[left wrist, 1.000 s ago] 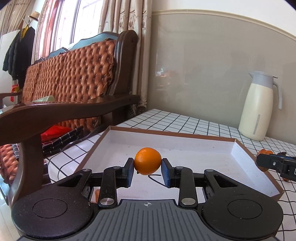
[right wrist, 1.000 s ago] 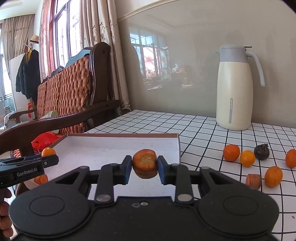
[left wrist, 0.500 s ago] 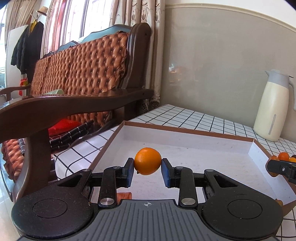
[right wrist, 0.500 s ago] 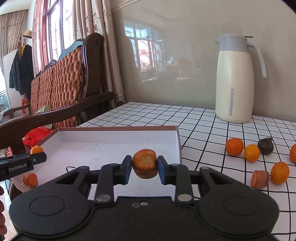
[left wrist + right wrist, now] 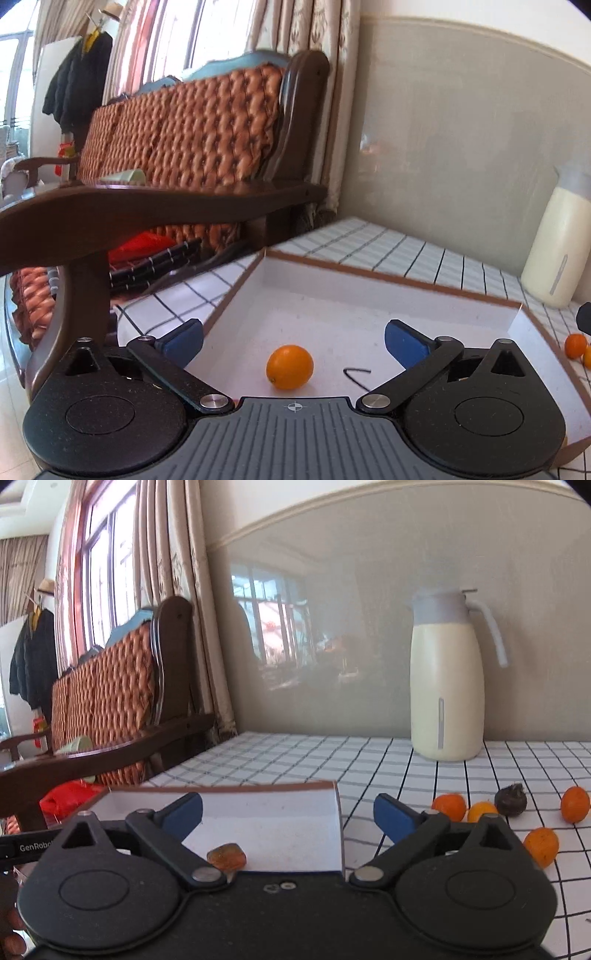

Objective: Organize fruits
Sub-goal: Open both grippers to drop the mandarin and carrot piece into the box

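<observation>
The left claw (image 5: 293,341) is opening; a small round orange fruit (image 5: 290,366) lies untouched between its blue pads in the white, brown-rimmed cardboard tray (image 5: 369,306).

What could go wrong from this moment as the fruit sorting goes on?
1. The round orange fruit lies loose in the white cardboard tray between the opening jaws of the left gripper; a nudge could roll it.
2. The brownish flattened fruit sits close under the right gripper, whose jaws are opening too, and might get knocked.
3. Loose orange fruits on the checked tablecloth could roll when reached for.
</observation>
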Tool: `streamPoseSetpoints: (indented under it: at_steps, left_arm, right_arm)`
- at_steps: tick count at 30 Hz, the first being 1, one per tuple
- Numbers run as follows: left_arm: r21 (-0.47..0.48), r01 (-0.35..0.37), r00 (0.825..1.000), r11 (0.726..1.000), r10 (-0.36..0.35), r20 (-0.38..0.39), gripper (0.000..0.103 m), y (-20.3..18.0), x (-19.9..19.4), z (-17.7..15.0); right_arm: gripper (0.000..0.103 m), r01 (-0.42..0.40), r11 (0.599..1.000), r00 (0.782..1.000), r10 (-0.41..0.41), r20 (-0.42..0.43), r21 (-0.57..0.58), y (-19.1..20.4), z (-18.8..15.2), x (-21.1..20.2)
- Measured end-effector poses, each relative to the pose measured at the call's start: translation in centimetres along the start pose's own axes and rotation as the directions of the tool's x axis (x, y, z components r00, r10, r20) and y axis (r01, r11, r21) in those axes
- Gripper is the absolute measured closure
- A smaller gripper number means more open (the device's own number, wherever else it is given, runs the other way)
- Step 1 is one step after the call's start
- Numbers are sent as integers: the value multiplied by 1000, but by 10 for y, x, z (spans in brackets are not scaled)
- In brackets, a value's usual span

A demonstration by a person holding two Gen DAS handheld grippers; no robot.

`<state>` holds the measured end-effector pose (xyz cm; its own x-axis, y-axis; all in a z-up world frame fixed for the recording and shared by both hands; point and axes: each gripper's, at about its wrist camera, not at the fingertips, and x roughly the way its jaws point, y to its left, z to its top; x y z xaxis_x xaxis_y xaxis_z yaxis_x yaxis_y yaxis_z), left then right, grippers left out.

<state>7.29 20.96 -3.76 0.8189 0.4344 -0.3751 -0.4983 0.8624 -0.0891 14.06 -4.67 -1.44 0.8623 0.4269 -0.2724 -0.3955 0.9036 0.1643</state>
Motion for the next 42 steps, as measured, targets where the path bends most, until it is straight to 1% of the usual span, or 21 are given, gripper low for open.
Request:
streamPoseSetpoints:
  at_steps: [1, 3, 5, 8, 14, 21, 24, 28, 32, 36, 42]
  left_arm:
    - [14, -5, 1000, 1000, 4, 29, 0, -2, -5, 2]
    - [24, -20, 997, 1000, 18, 78, 0, -5, -13, 3]
    - [24, -3, 994, 1000, 1, 105, 0, -6, -20, 5]
    - [61, 3, 993, 998, -11, 121, 0, -12, -25, 8]
    - [123, 21, 992, 992, -37, 124, 0, -25, -31, 8]
    - [141, 33, 992, 989, -50, 114, 0, -34, -35, 7]
    - [147, 31, 992, 989, -49, 120, 0, -37, -38, 6]
    - [162, 40, 991, 986, -60, 120, 0, -43, -40, 4]
    - [180, 51, 991, 982, -73, 116, 0, -51, -42, 2]
    - [207, 58, 990, 977, -84, 115, 0, -60, -45, 0]
    - [213, 84, 989, 974, -108, 103, 0, -71, -49, -3]
  right_arm:
    - [6, -3, 1000, 999, 3, 36, 10, -3, 2, -5]
    - [6, -17, 1000, 997, 15, 77, 26, -8, 5, -12]
    - [6, -15, 999, 996, 12, 91, 34, -11, 7, -14]
    - [6, -15, 999, 997, 12, 80, 34, -13, 7, -11]
    - [6, -23, 999, 997, 20, 72, 33, -12, 5, -15]
    - [6, -42, 999, 996, 41, 75, 15, -12, 5, -21]
    - [6, -57, 998, 995, 55, 80, 27, -16, 5, -24]
    - [6, -42, 999, 995, 39, 93, 29, -21, 6, -29]
    - [6, -26, 999, 998, 24, 54, 19, -23, 5, -28]
    - [6, -54, 998, 998, 53, 27, 37, -27, 4, -31]
    - [6, -88, 994, 996, 89, -19, 66, -36, 2, -36]
